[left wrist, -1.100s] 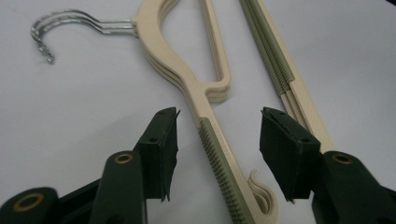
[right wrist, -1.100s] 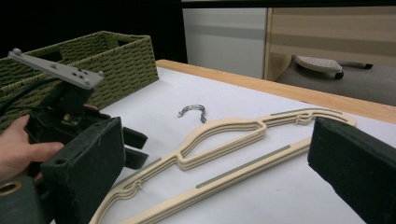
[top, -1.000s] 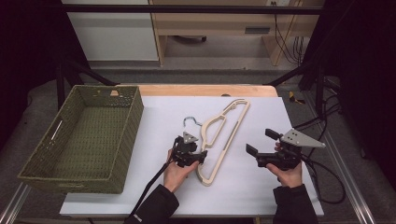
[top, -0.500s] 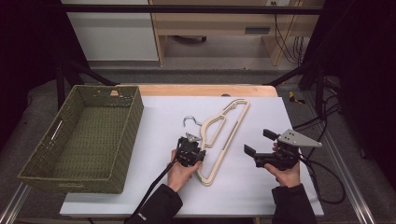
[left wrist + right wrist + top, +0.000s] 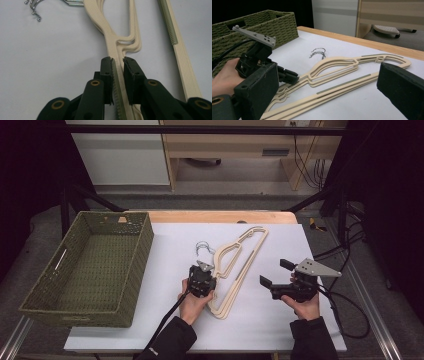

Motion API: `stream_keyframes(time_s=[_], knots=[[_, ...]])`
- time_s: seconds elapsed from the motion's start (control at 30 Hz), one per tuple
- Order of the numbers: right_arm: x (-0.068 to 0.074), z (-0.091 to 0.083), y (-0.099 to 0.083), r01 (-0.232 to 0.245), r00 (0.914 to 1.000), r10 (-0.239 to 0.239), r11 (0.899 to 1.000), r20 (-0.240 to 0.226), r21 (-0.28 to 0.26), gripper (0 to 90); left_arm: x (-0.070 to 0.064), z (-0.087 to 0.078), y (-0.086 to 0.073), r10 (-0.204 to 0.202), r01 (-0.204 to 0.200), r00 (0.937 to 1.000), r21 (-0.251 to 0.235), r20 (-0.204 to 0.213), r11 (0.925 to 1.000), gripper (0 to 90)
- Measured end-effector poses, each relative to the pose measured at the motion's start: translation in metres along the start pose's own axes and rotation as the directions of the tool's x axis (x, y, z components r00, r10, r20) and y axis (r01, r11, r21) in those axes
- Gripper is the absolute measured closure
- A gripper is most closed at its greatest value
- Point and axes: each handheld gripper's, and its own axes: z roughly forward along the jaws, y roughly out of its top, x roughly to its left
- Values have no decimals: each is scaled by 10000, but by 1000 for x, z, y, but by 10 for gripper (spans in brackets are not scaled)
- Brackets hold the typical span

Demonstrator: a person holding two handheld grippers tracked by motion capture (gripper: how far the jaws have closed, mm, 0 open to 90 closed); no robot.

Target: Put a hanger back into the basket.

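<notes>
We see the left gripper [image 5: 202, 281] near the middle of the white table [image 5: 165, 250], its two black jaws drawn narrow around one arm of the cream hangers [image 5: 239, 265]. In the left gripper view the jaws [image 5: 117, 75] pinch that arm between them, the ridged green pads [image 5: 115, 82] pressing on both sides of the pale plastic. The left hand [image 5: 192, 302] grips the tool from six o'clock.

The right gripper [image 5: 280, 275] sits at about four o'clock on the table, held in the right hand [image 5: 306, 305], with a grey three-cornered plate on top. Its jaws stand wide apart and hold nothing; in its own view the two blunt black jaws [image 5: 332, 87] frame the hangers [image 5: 342, 72] from either side without touching them.

The hangers are smooth, flat, cream-coloured plastic with a strip of green ribbed grip along the lower bar. They lie stacked, running from the table's centre toward one o'clock; we count at least three by their silver wire hooks [image 5: 33, 7], which curl with ball tips.

At nine o'clock stands one rectangular basket [image 5: 87, 265] of olive-green woven weave, with handle slots cut in its walls.
</notes>
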Motion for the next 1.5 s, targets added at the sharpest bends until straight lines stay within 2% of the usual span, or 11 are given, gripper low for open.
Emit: stream_keyframes(time_s=[0.13, 0.33, 0.4, 0.53, 0.63, 0.73, 0.8, 0.87, 0.93, 1.27, 1.5], knots=[[0, 1, -1, 103, 9999, -103, 9999, -51, 78, 45, -1, -2, 0, -73, 73, 10000, -73, -37, 9999, 780], [0, 1, -1, 103, 9999, -102, 9999, -72, 84, 45, -2, 0, -2, 247, -249, 9996, -143, -104, 9996, 780], [0, 1, -1, 94, 9999, -93, 9999, -66, 75, 46, -2, 0, -2, 420, -420, 9991, -82, -27, 9991, 775], [1, 1, -1, 68, 10000, -68, 9999, -39, 94, 46, -2, 0, -3, 363, -363, 9992, -22, 183, 9993, 699], [1, 1, -1, 50, 10000, -50, 9999, -29, 89, 47, 0, -1, -4, 338, -338, 9991, -5, 247, 9994, 689], [1, 1, -1, 68, 10000, -68, 9999, -39, 82, 47, 4, -1, -5, 227, -233, 9983, 101, 536, 9997, 666], [1, 1, -1, 77, 10000, -77, 9999, -60, 91, 48, 4, 0, -6, 212, -225, 9983, 239, 540, 9995, 692], [1, 1, -1, 72, 10000, -72, 9999, -49, 107, 48, 6, 0, -6, 30, -46, 9969, 204, 783, 9998, 725], [1, 1, -1, 79, 10000, -79, 9999, -51, 109, 48, 5, -1, -6, 102, -113, 9977, 153, 670, 9998, 758], [0, 1, -1, 136, 9999, -135, 9999, -59, 87, 48, 9, -6, -6, -6, 4, 9976, 42, 690, 10000, 773], [1, 2, -1, 91, 9999, -90, 9999, -44, 118, 48, 10, -7, -6, 76, -102, 9969, 323, 786, 9994, 771]])
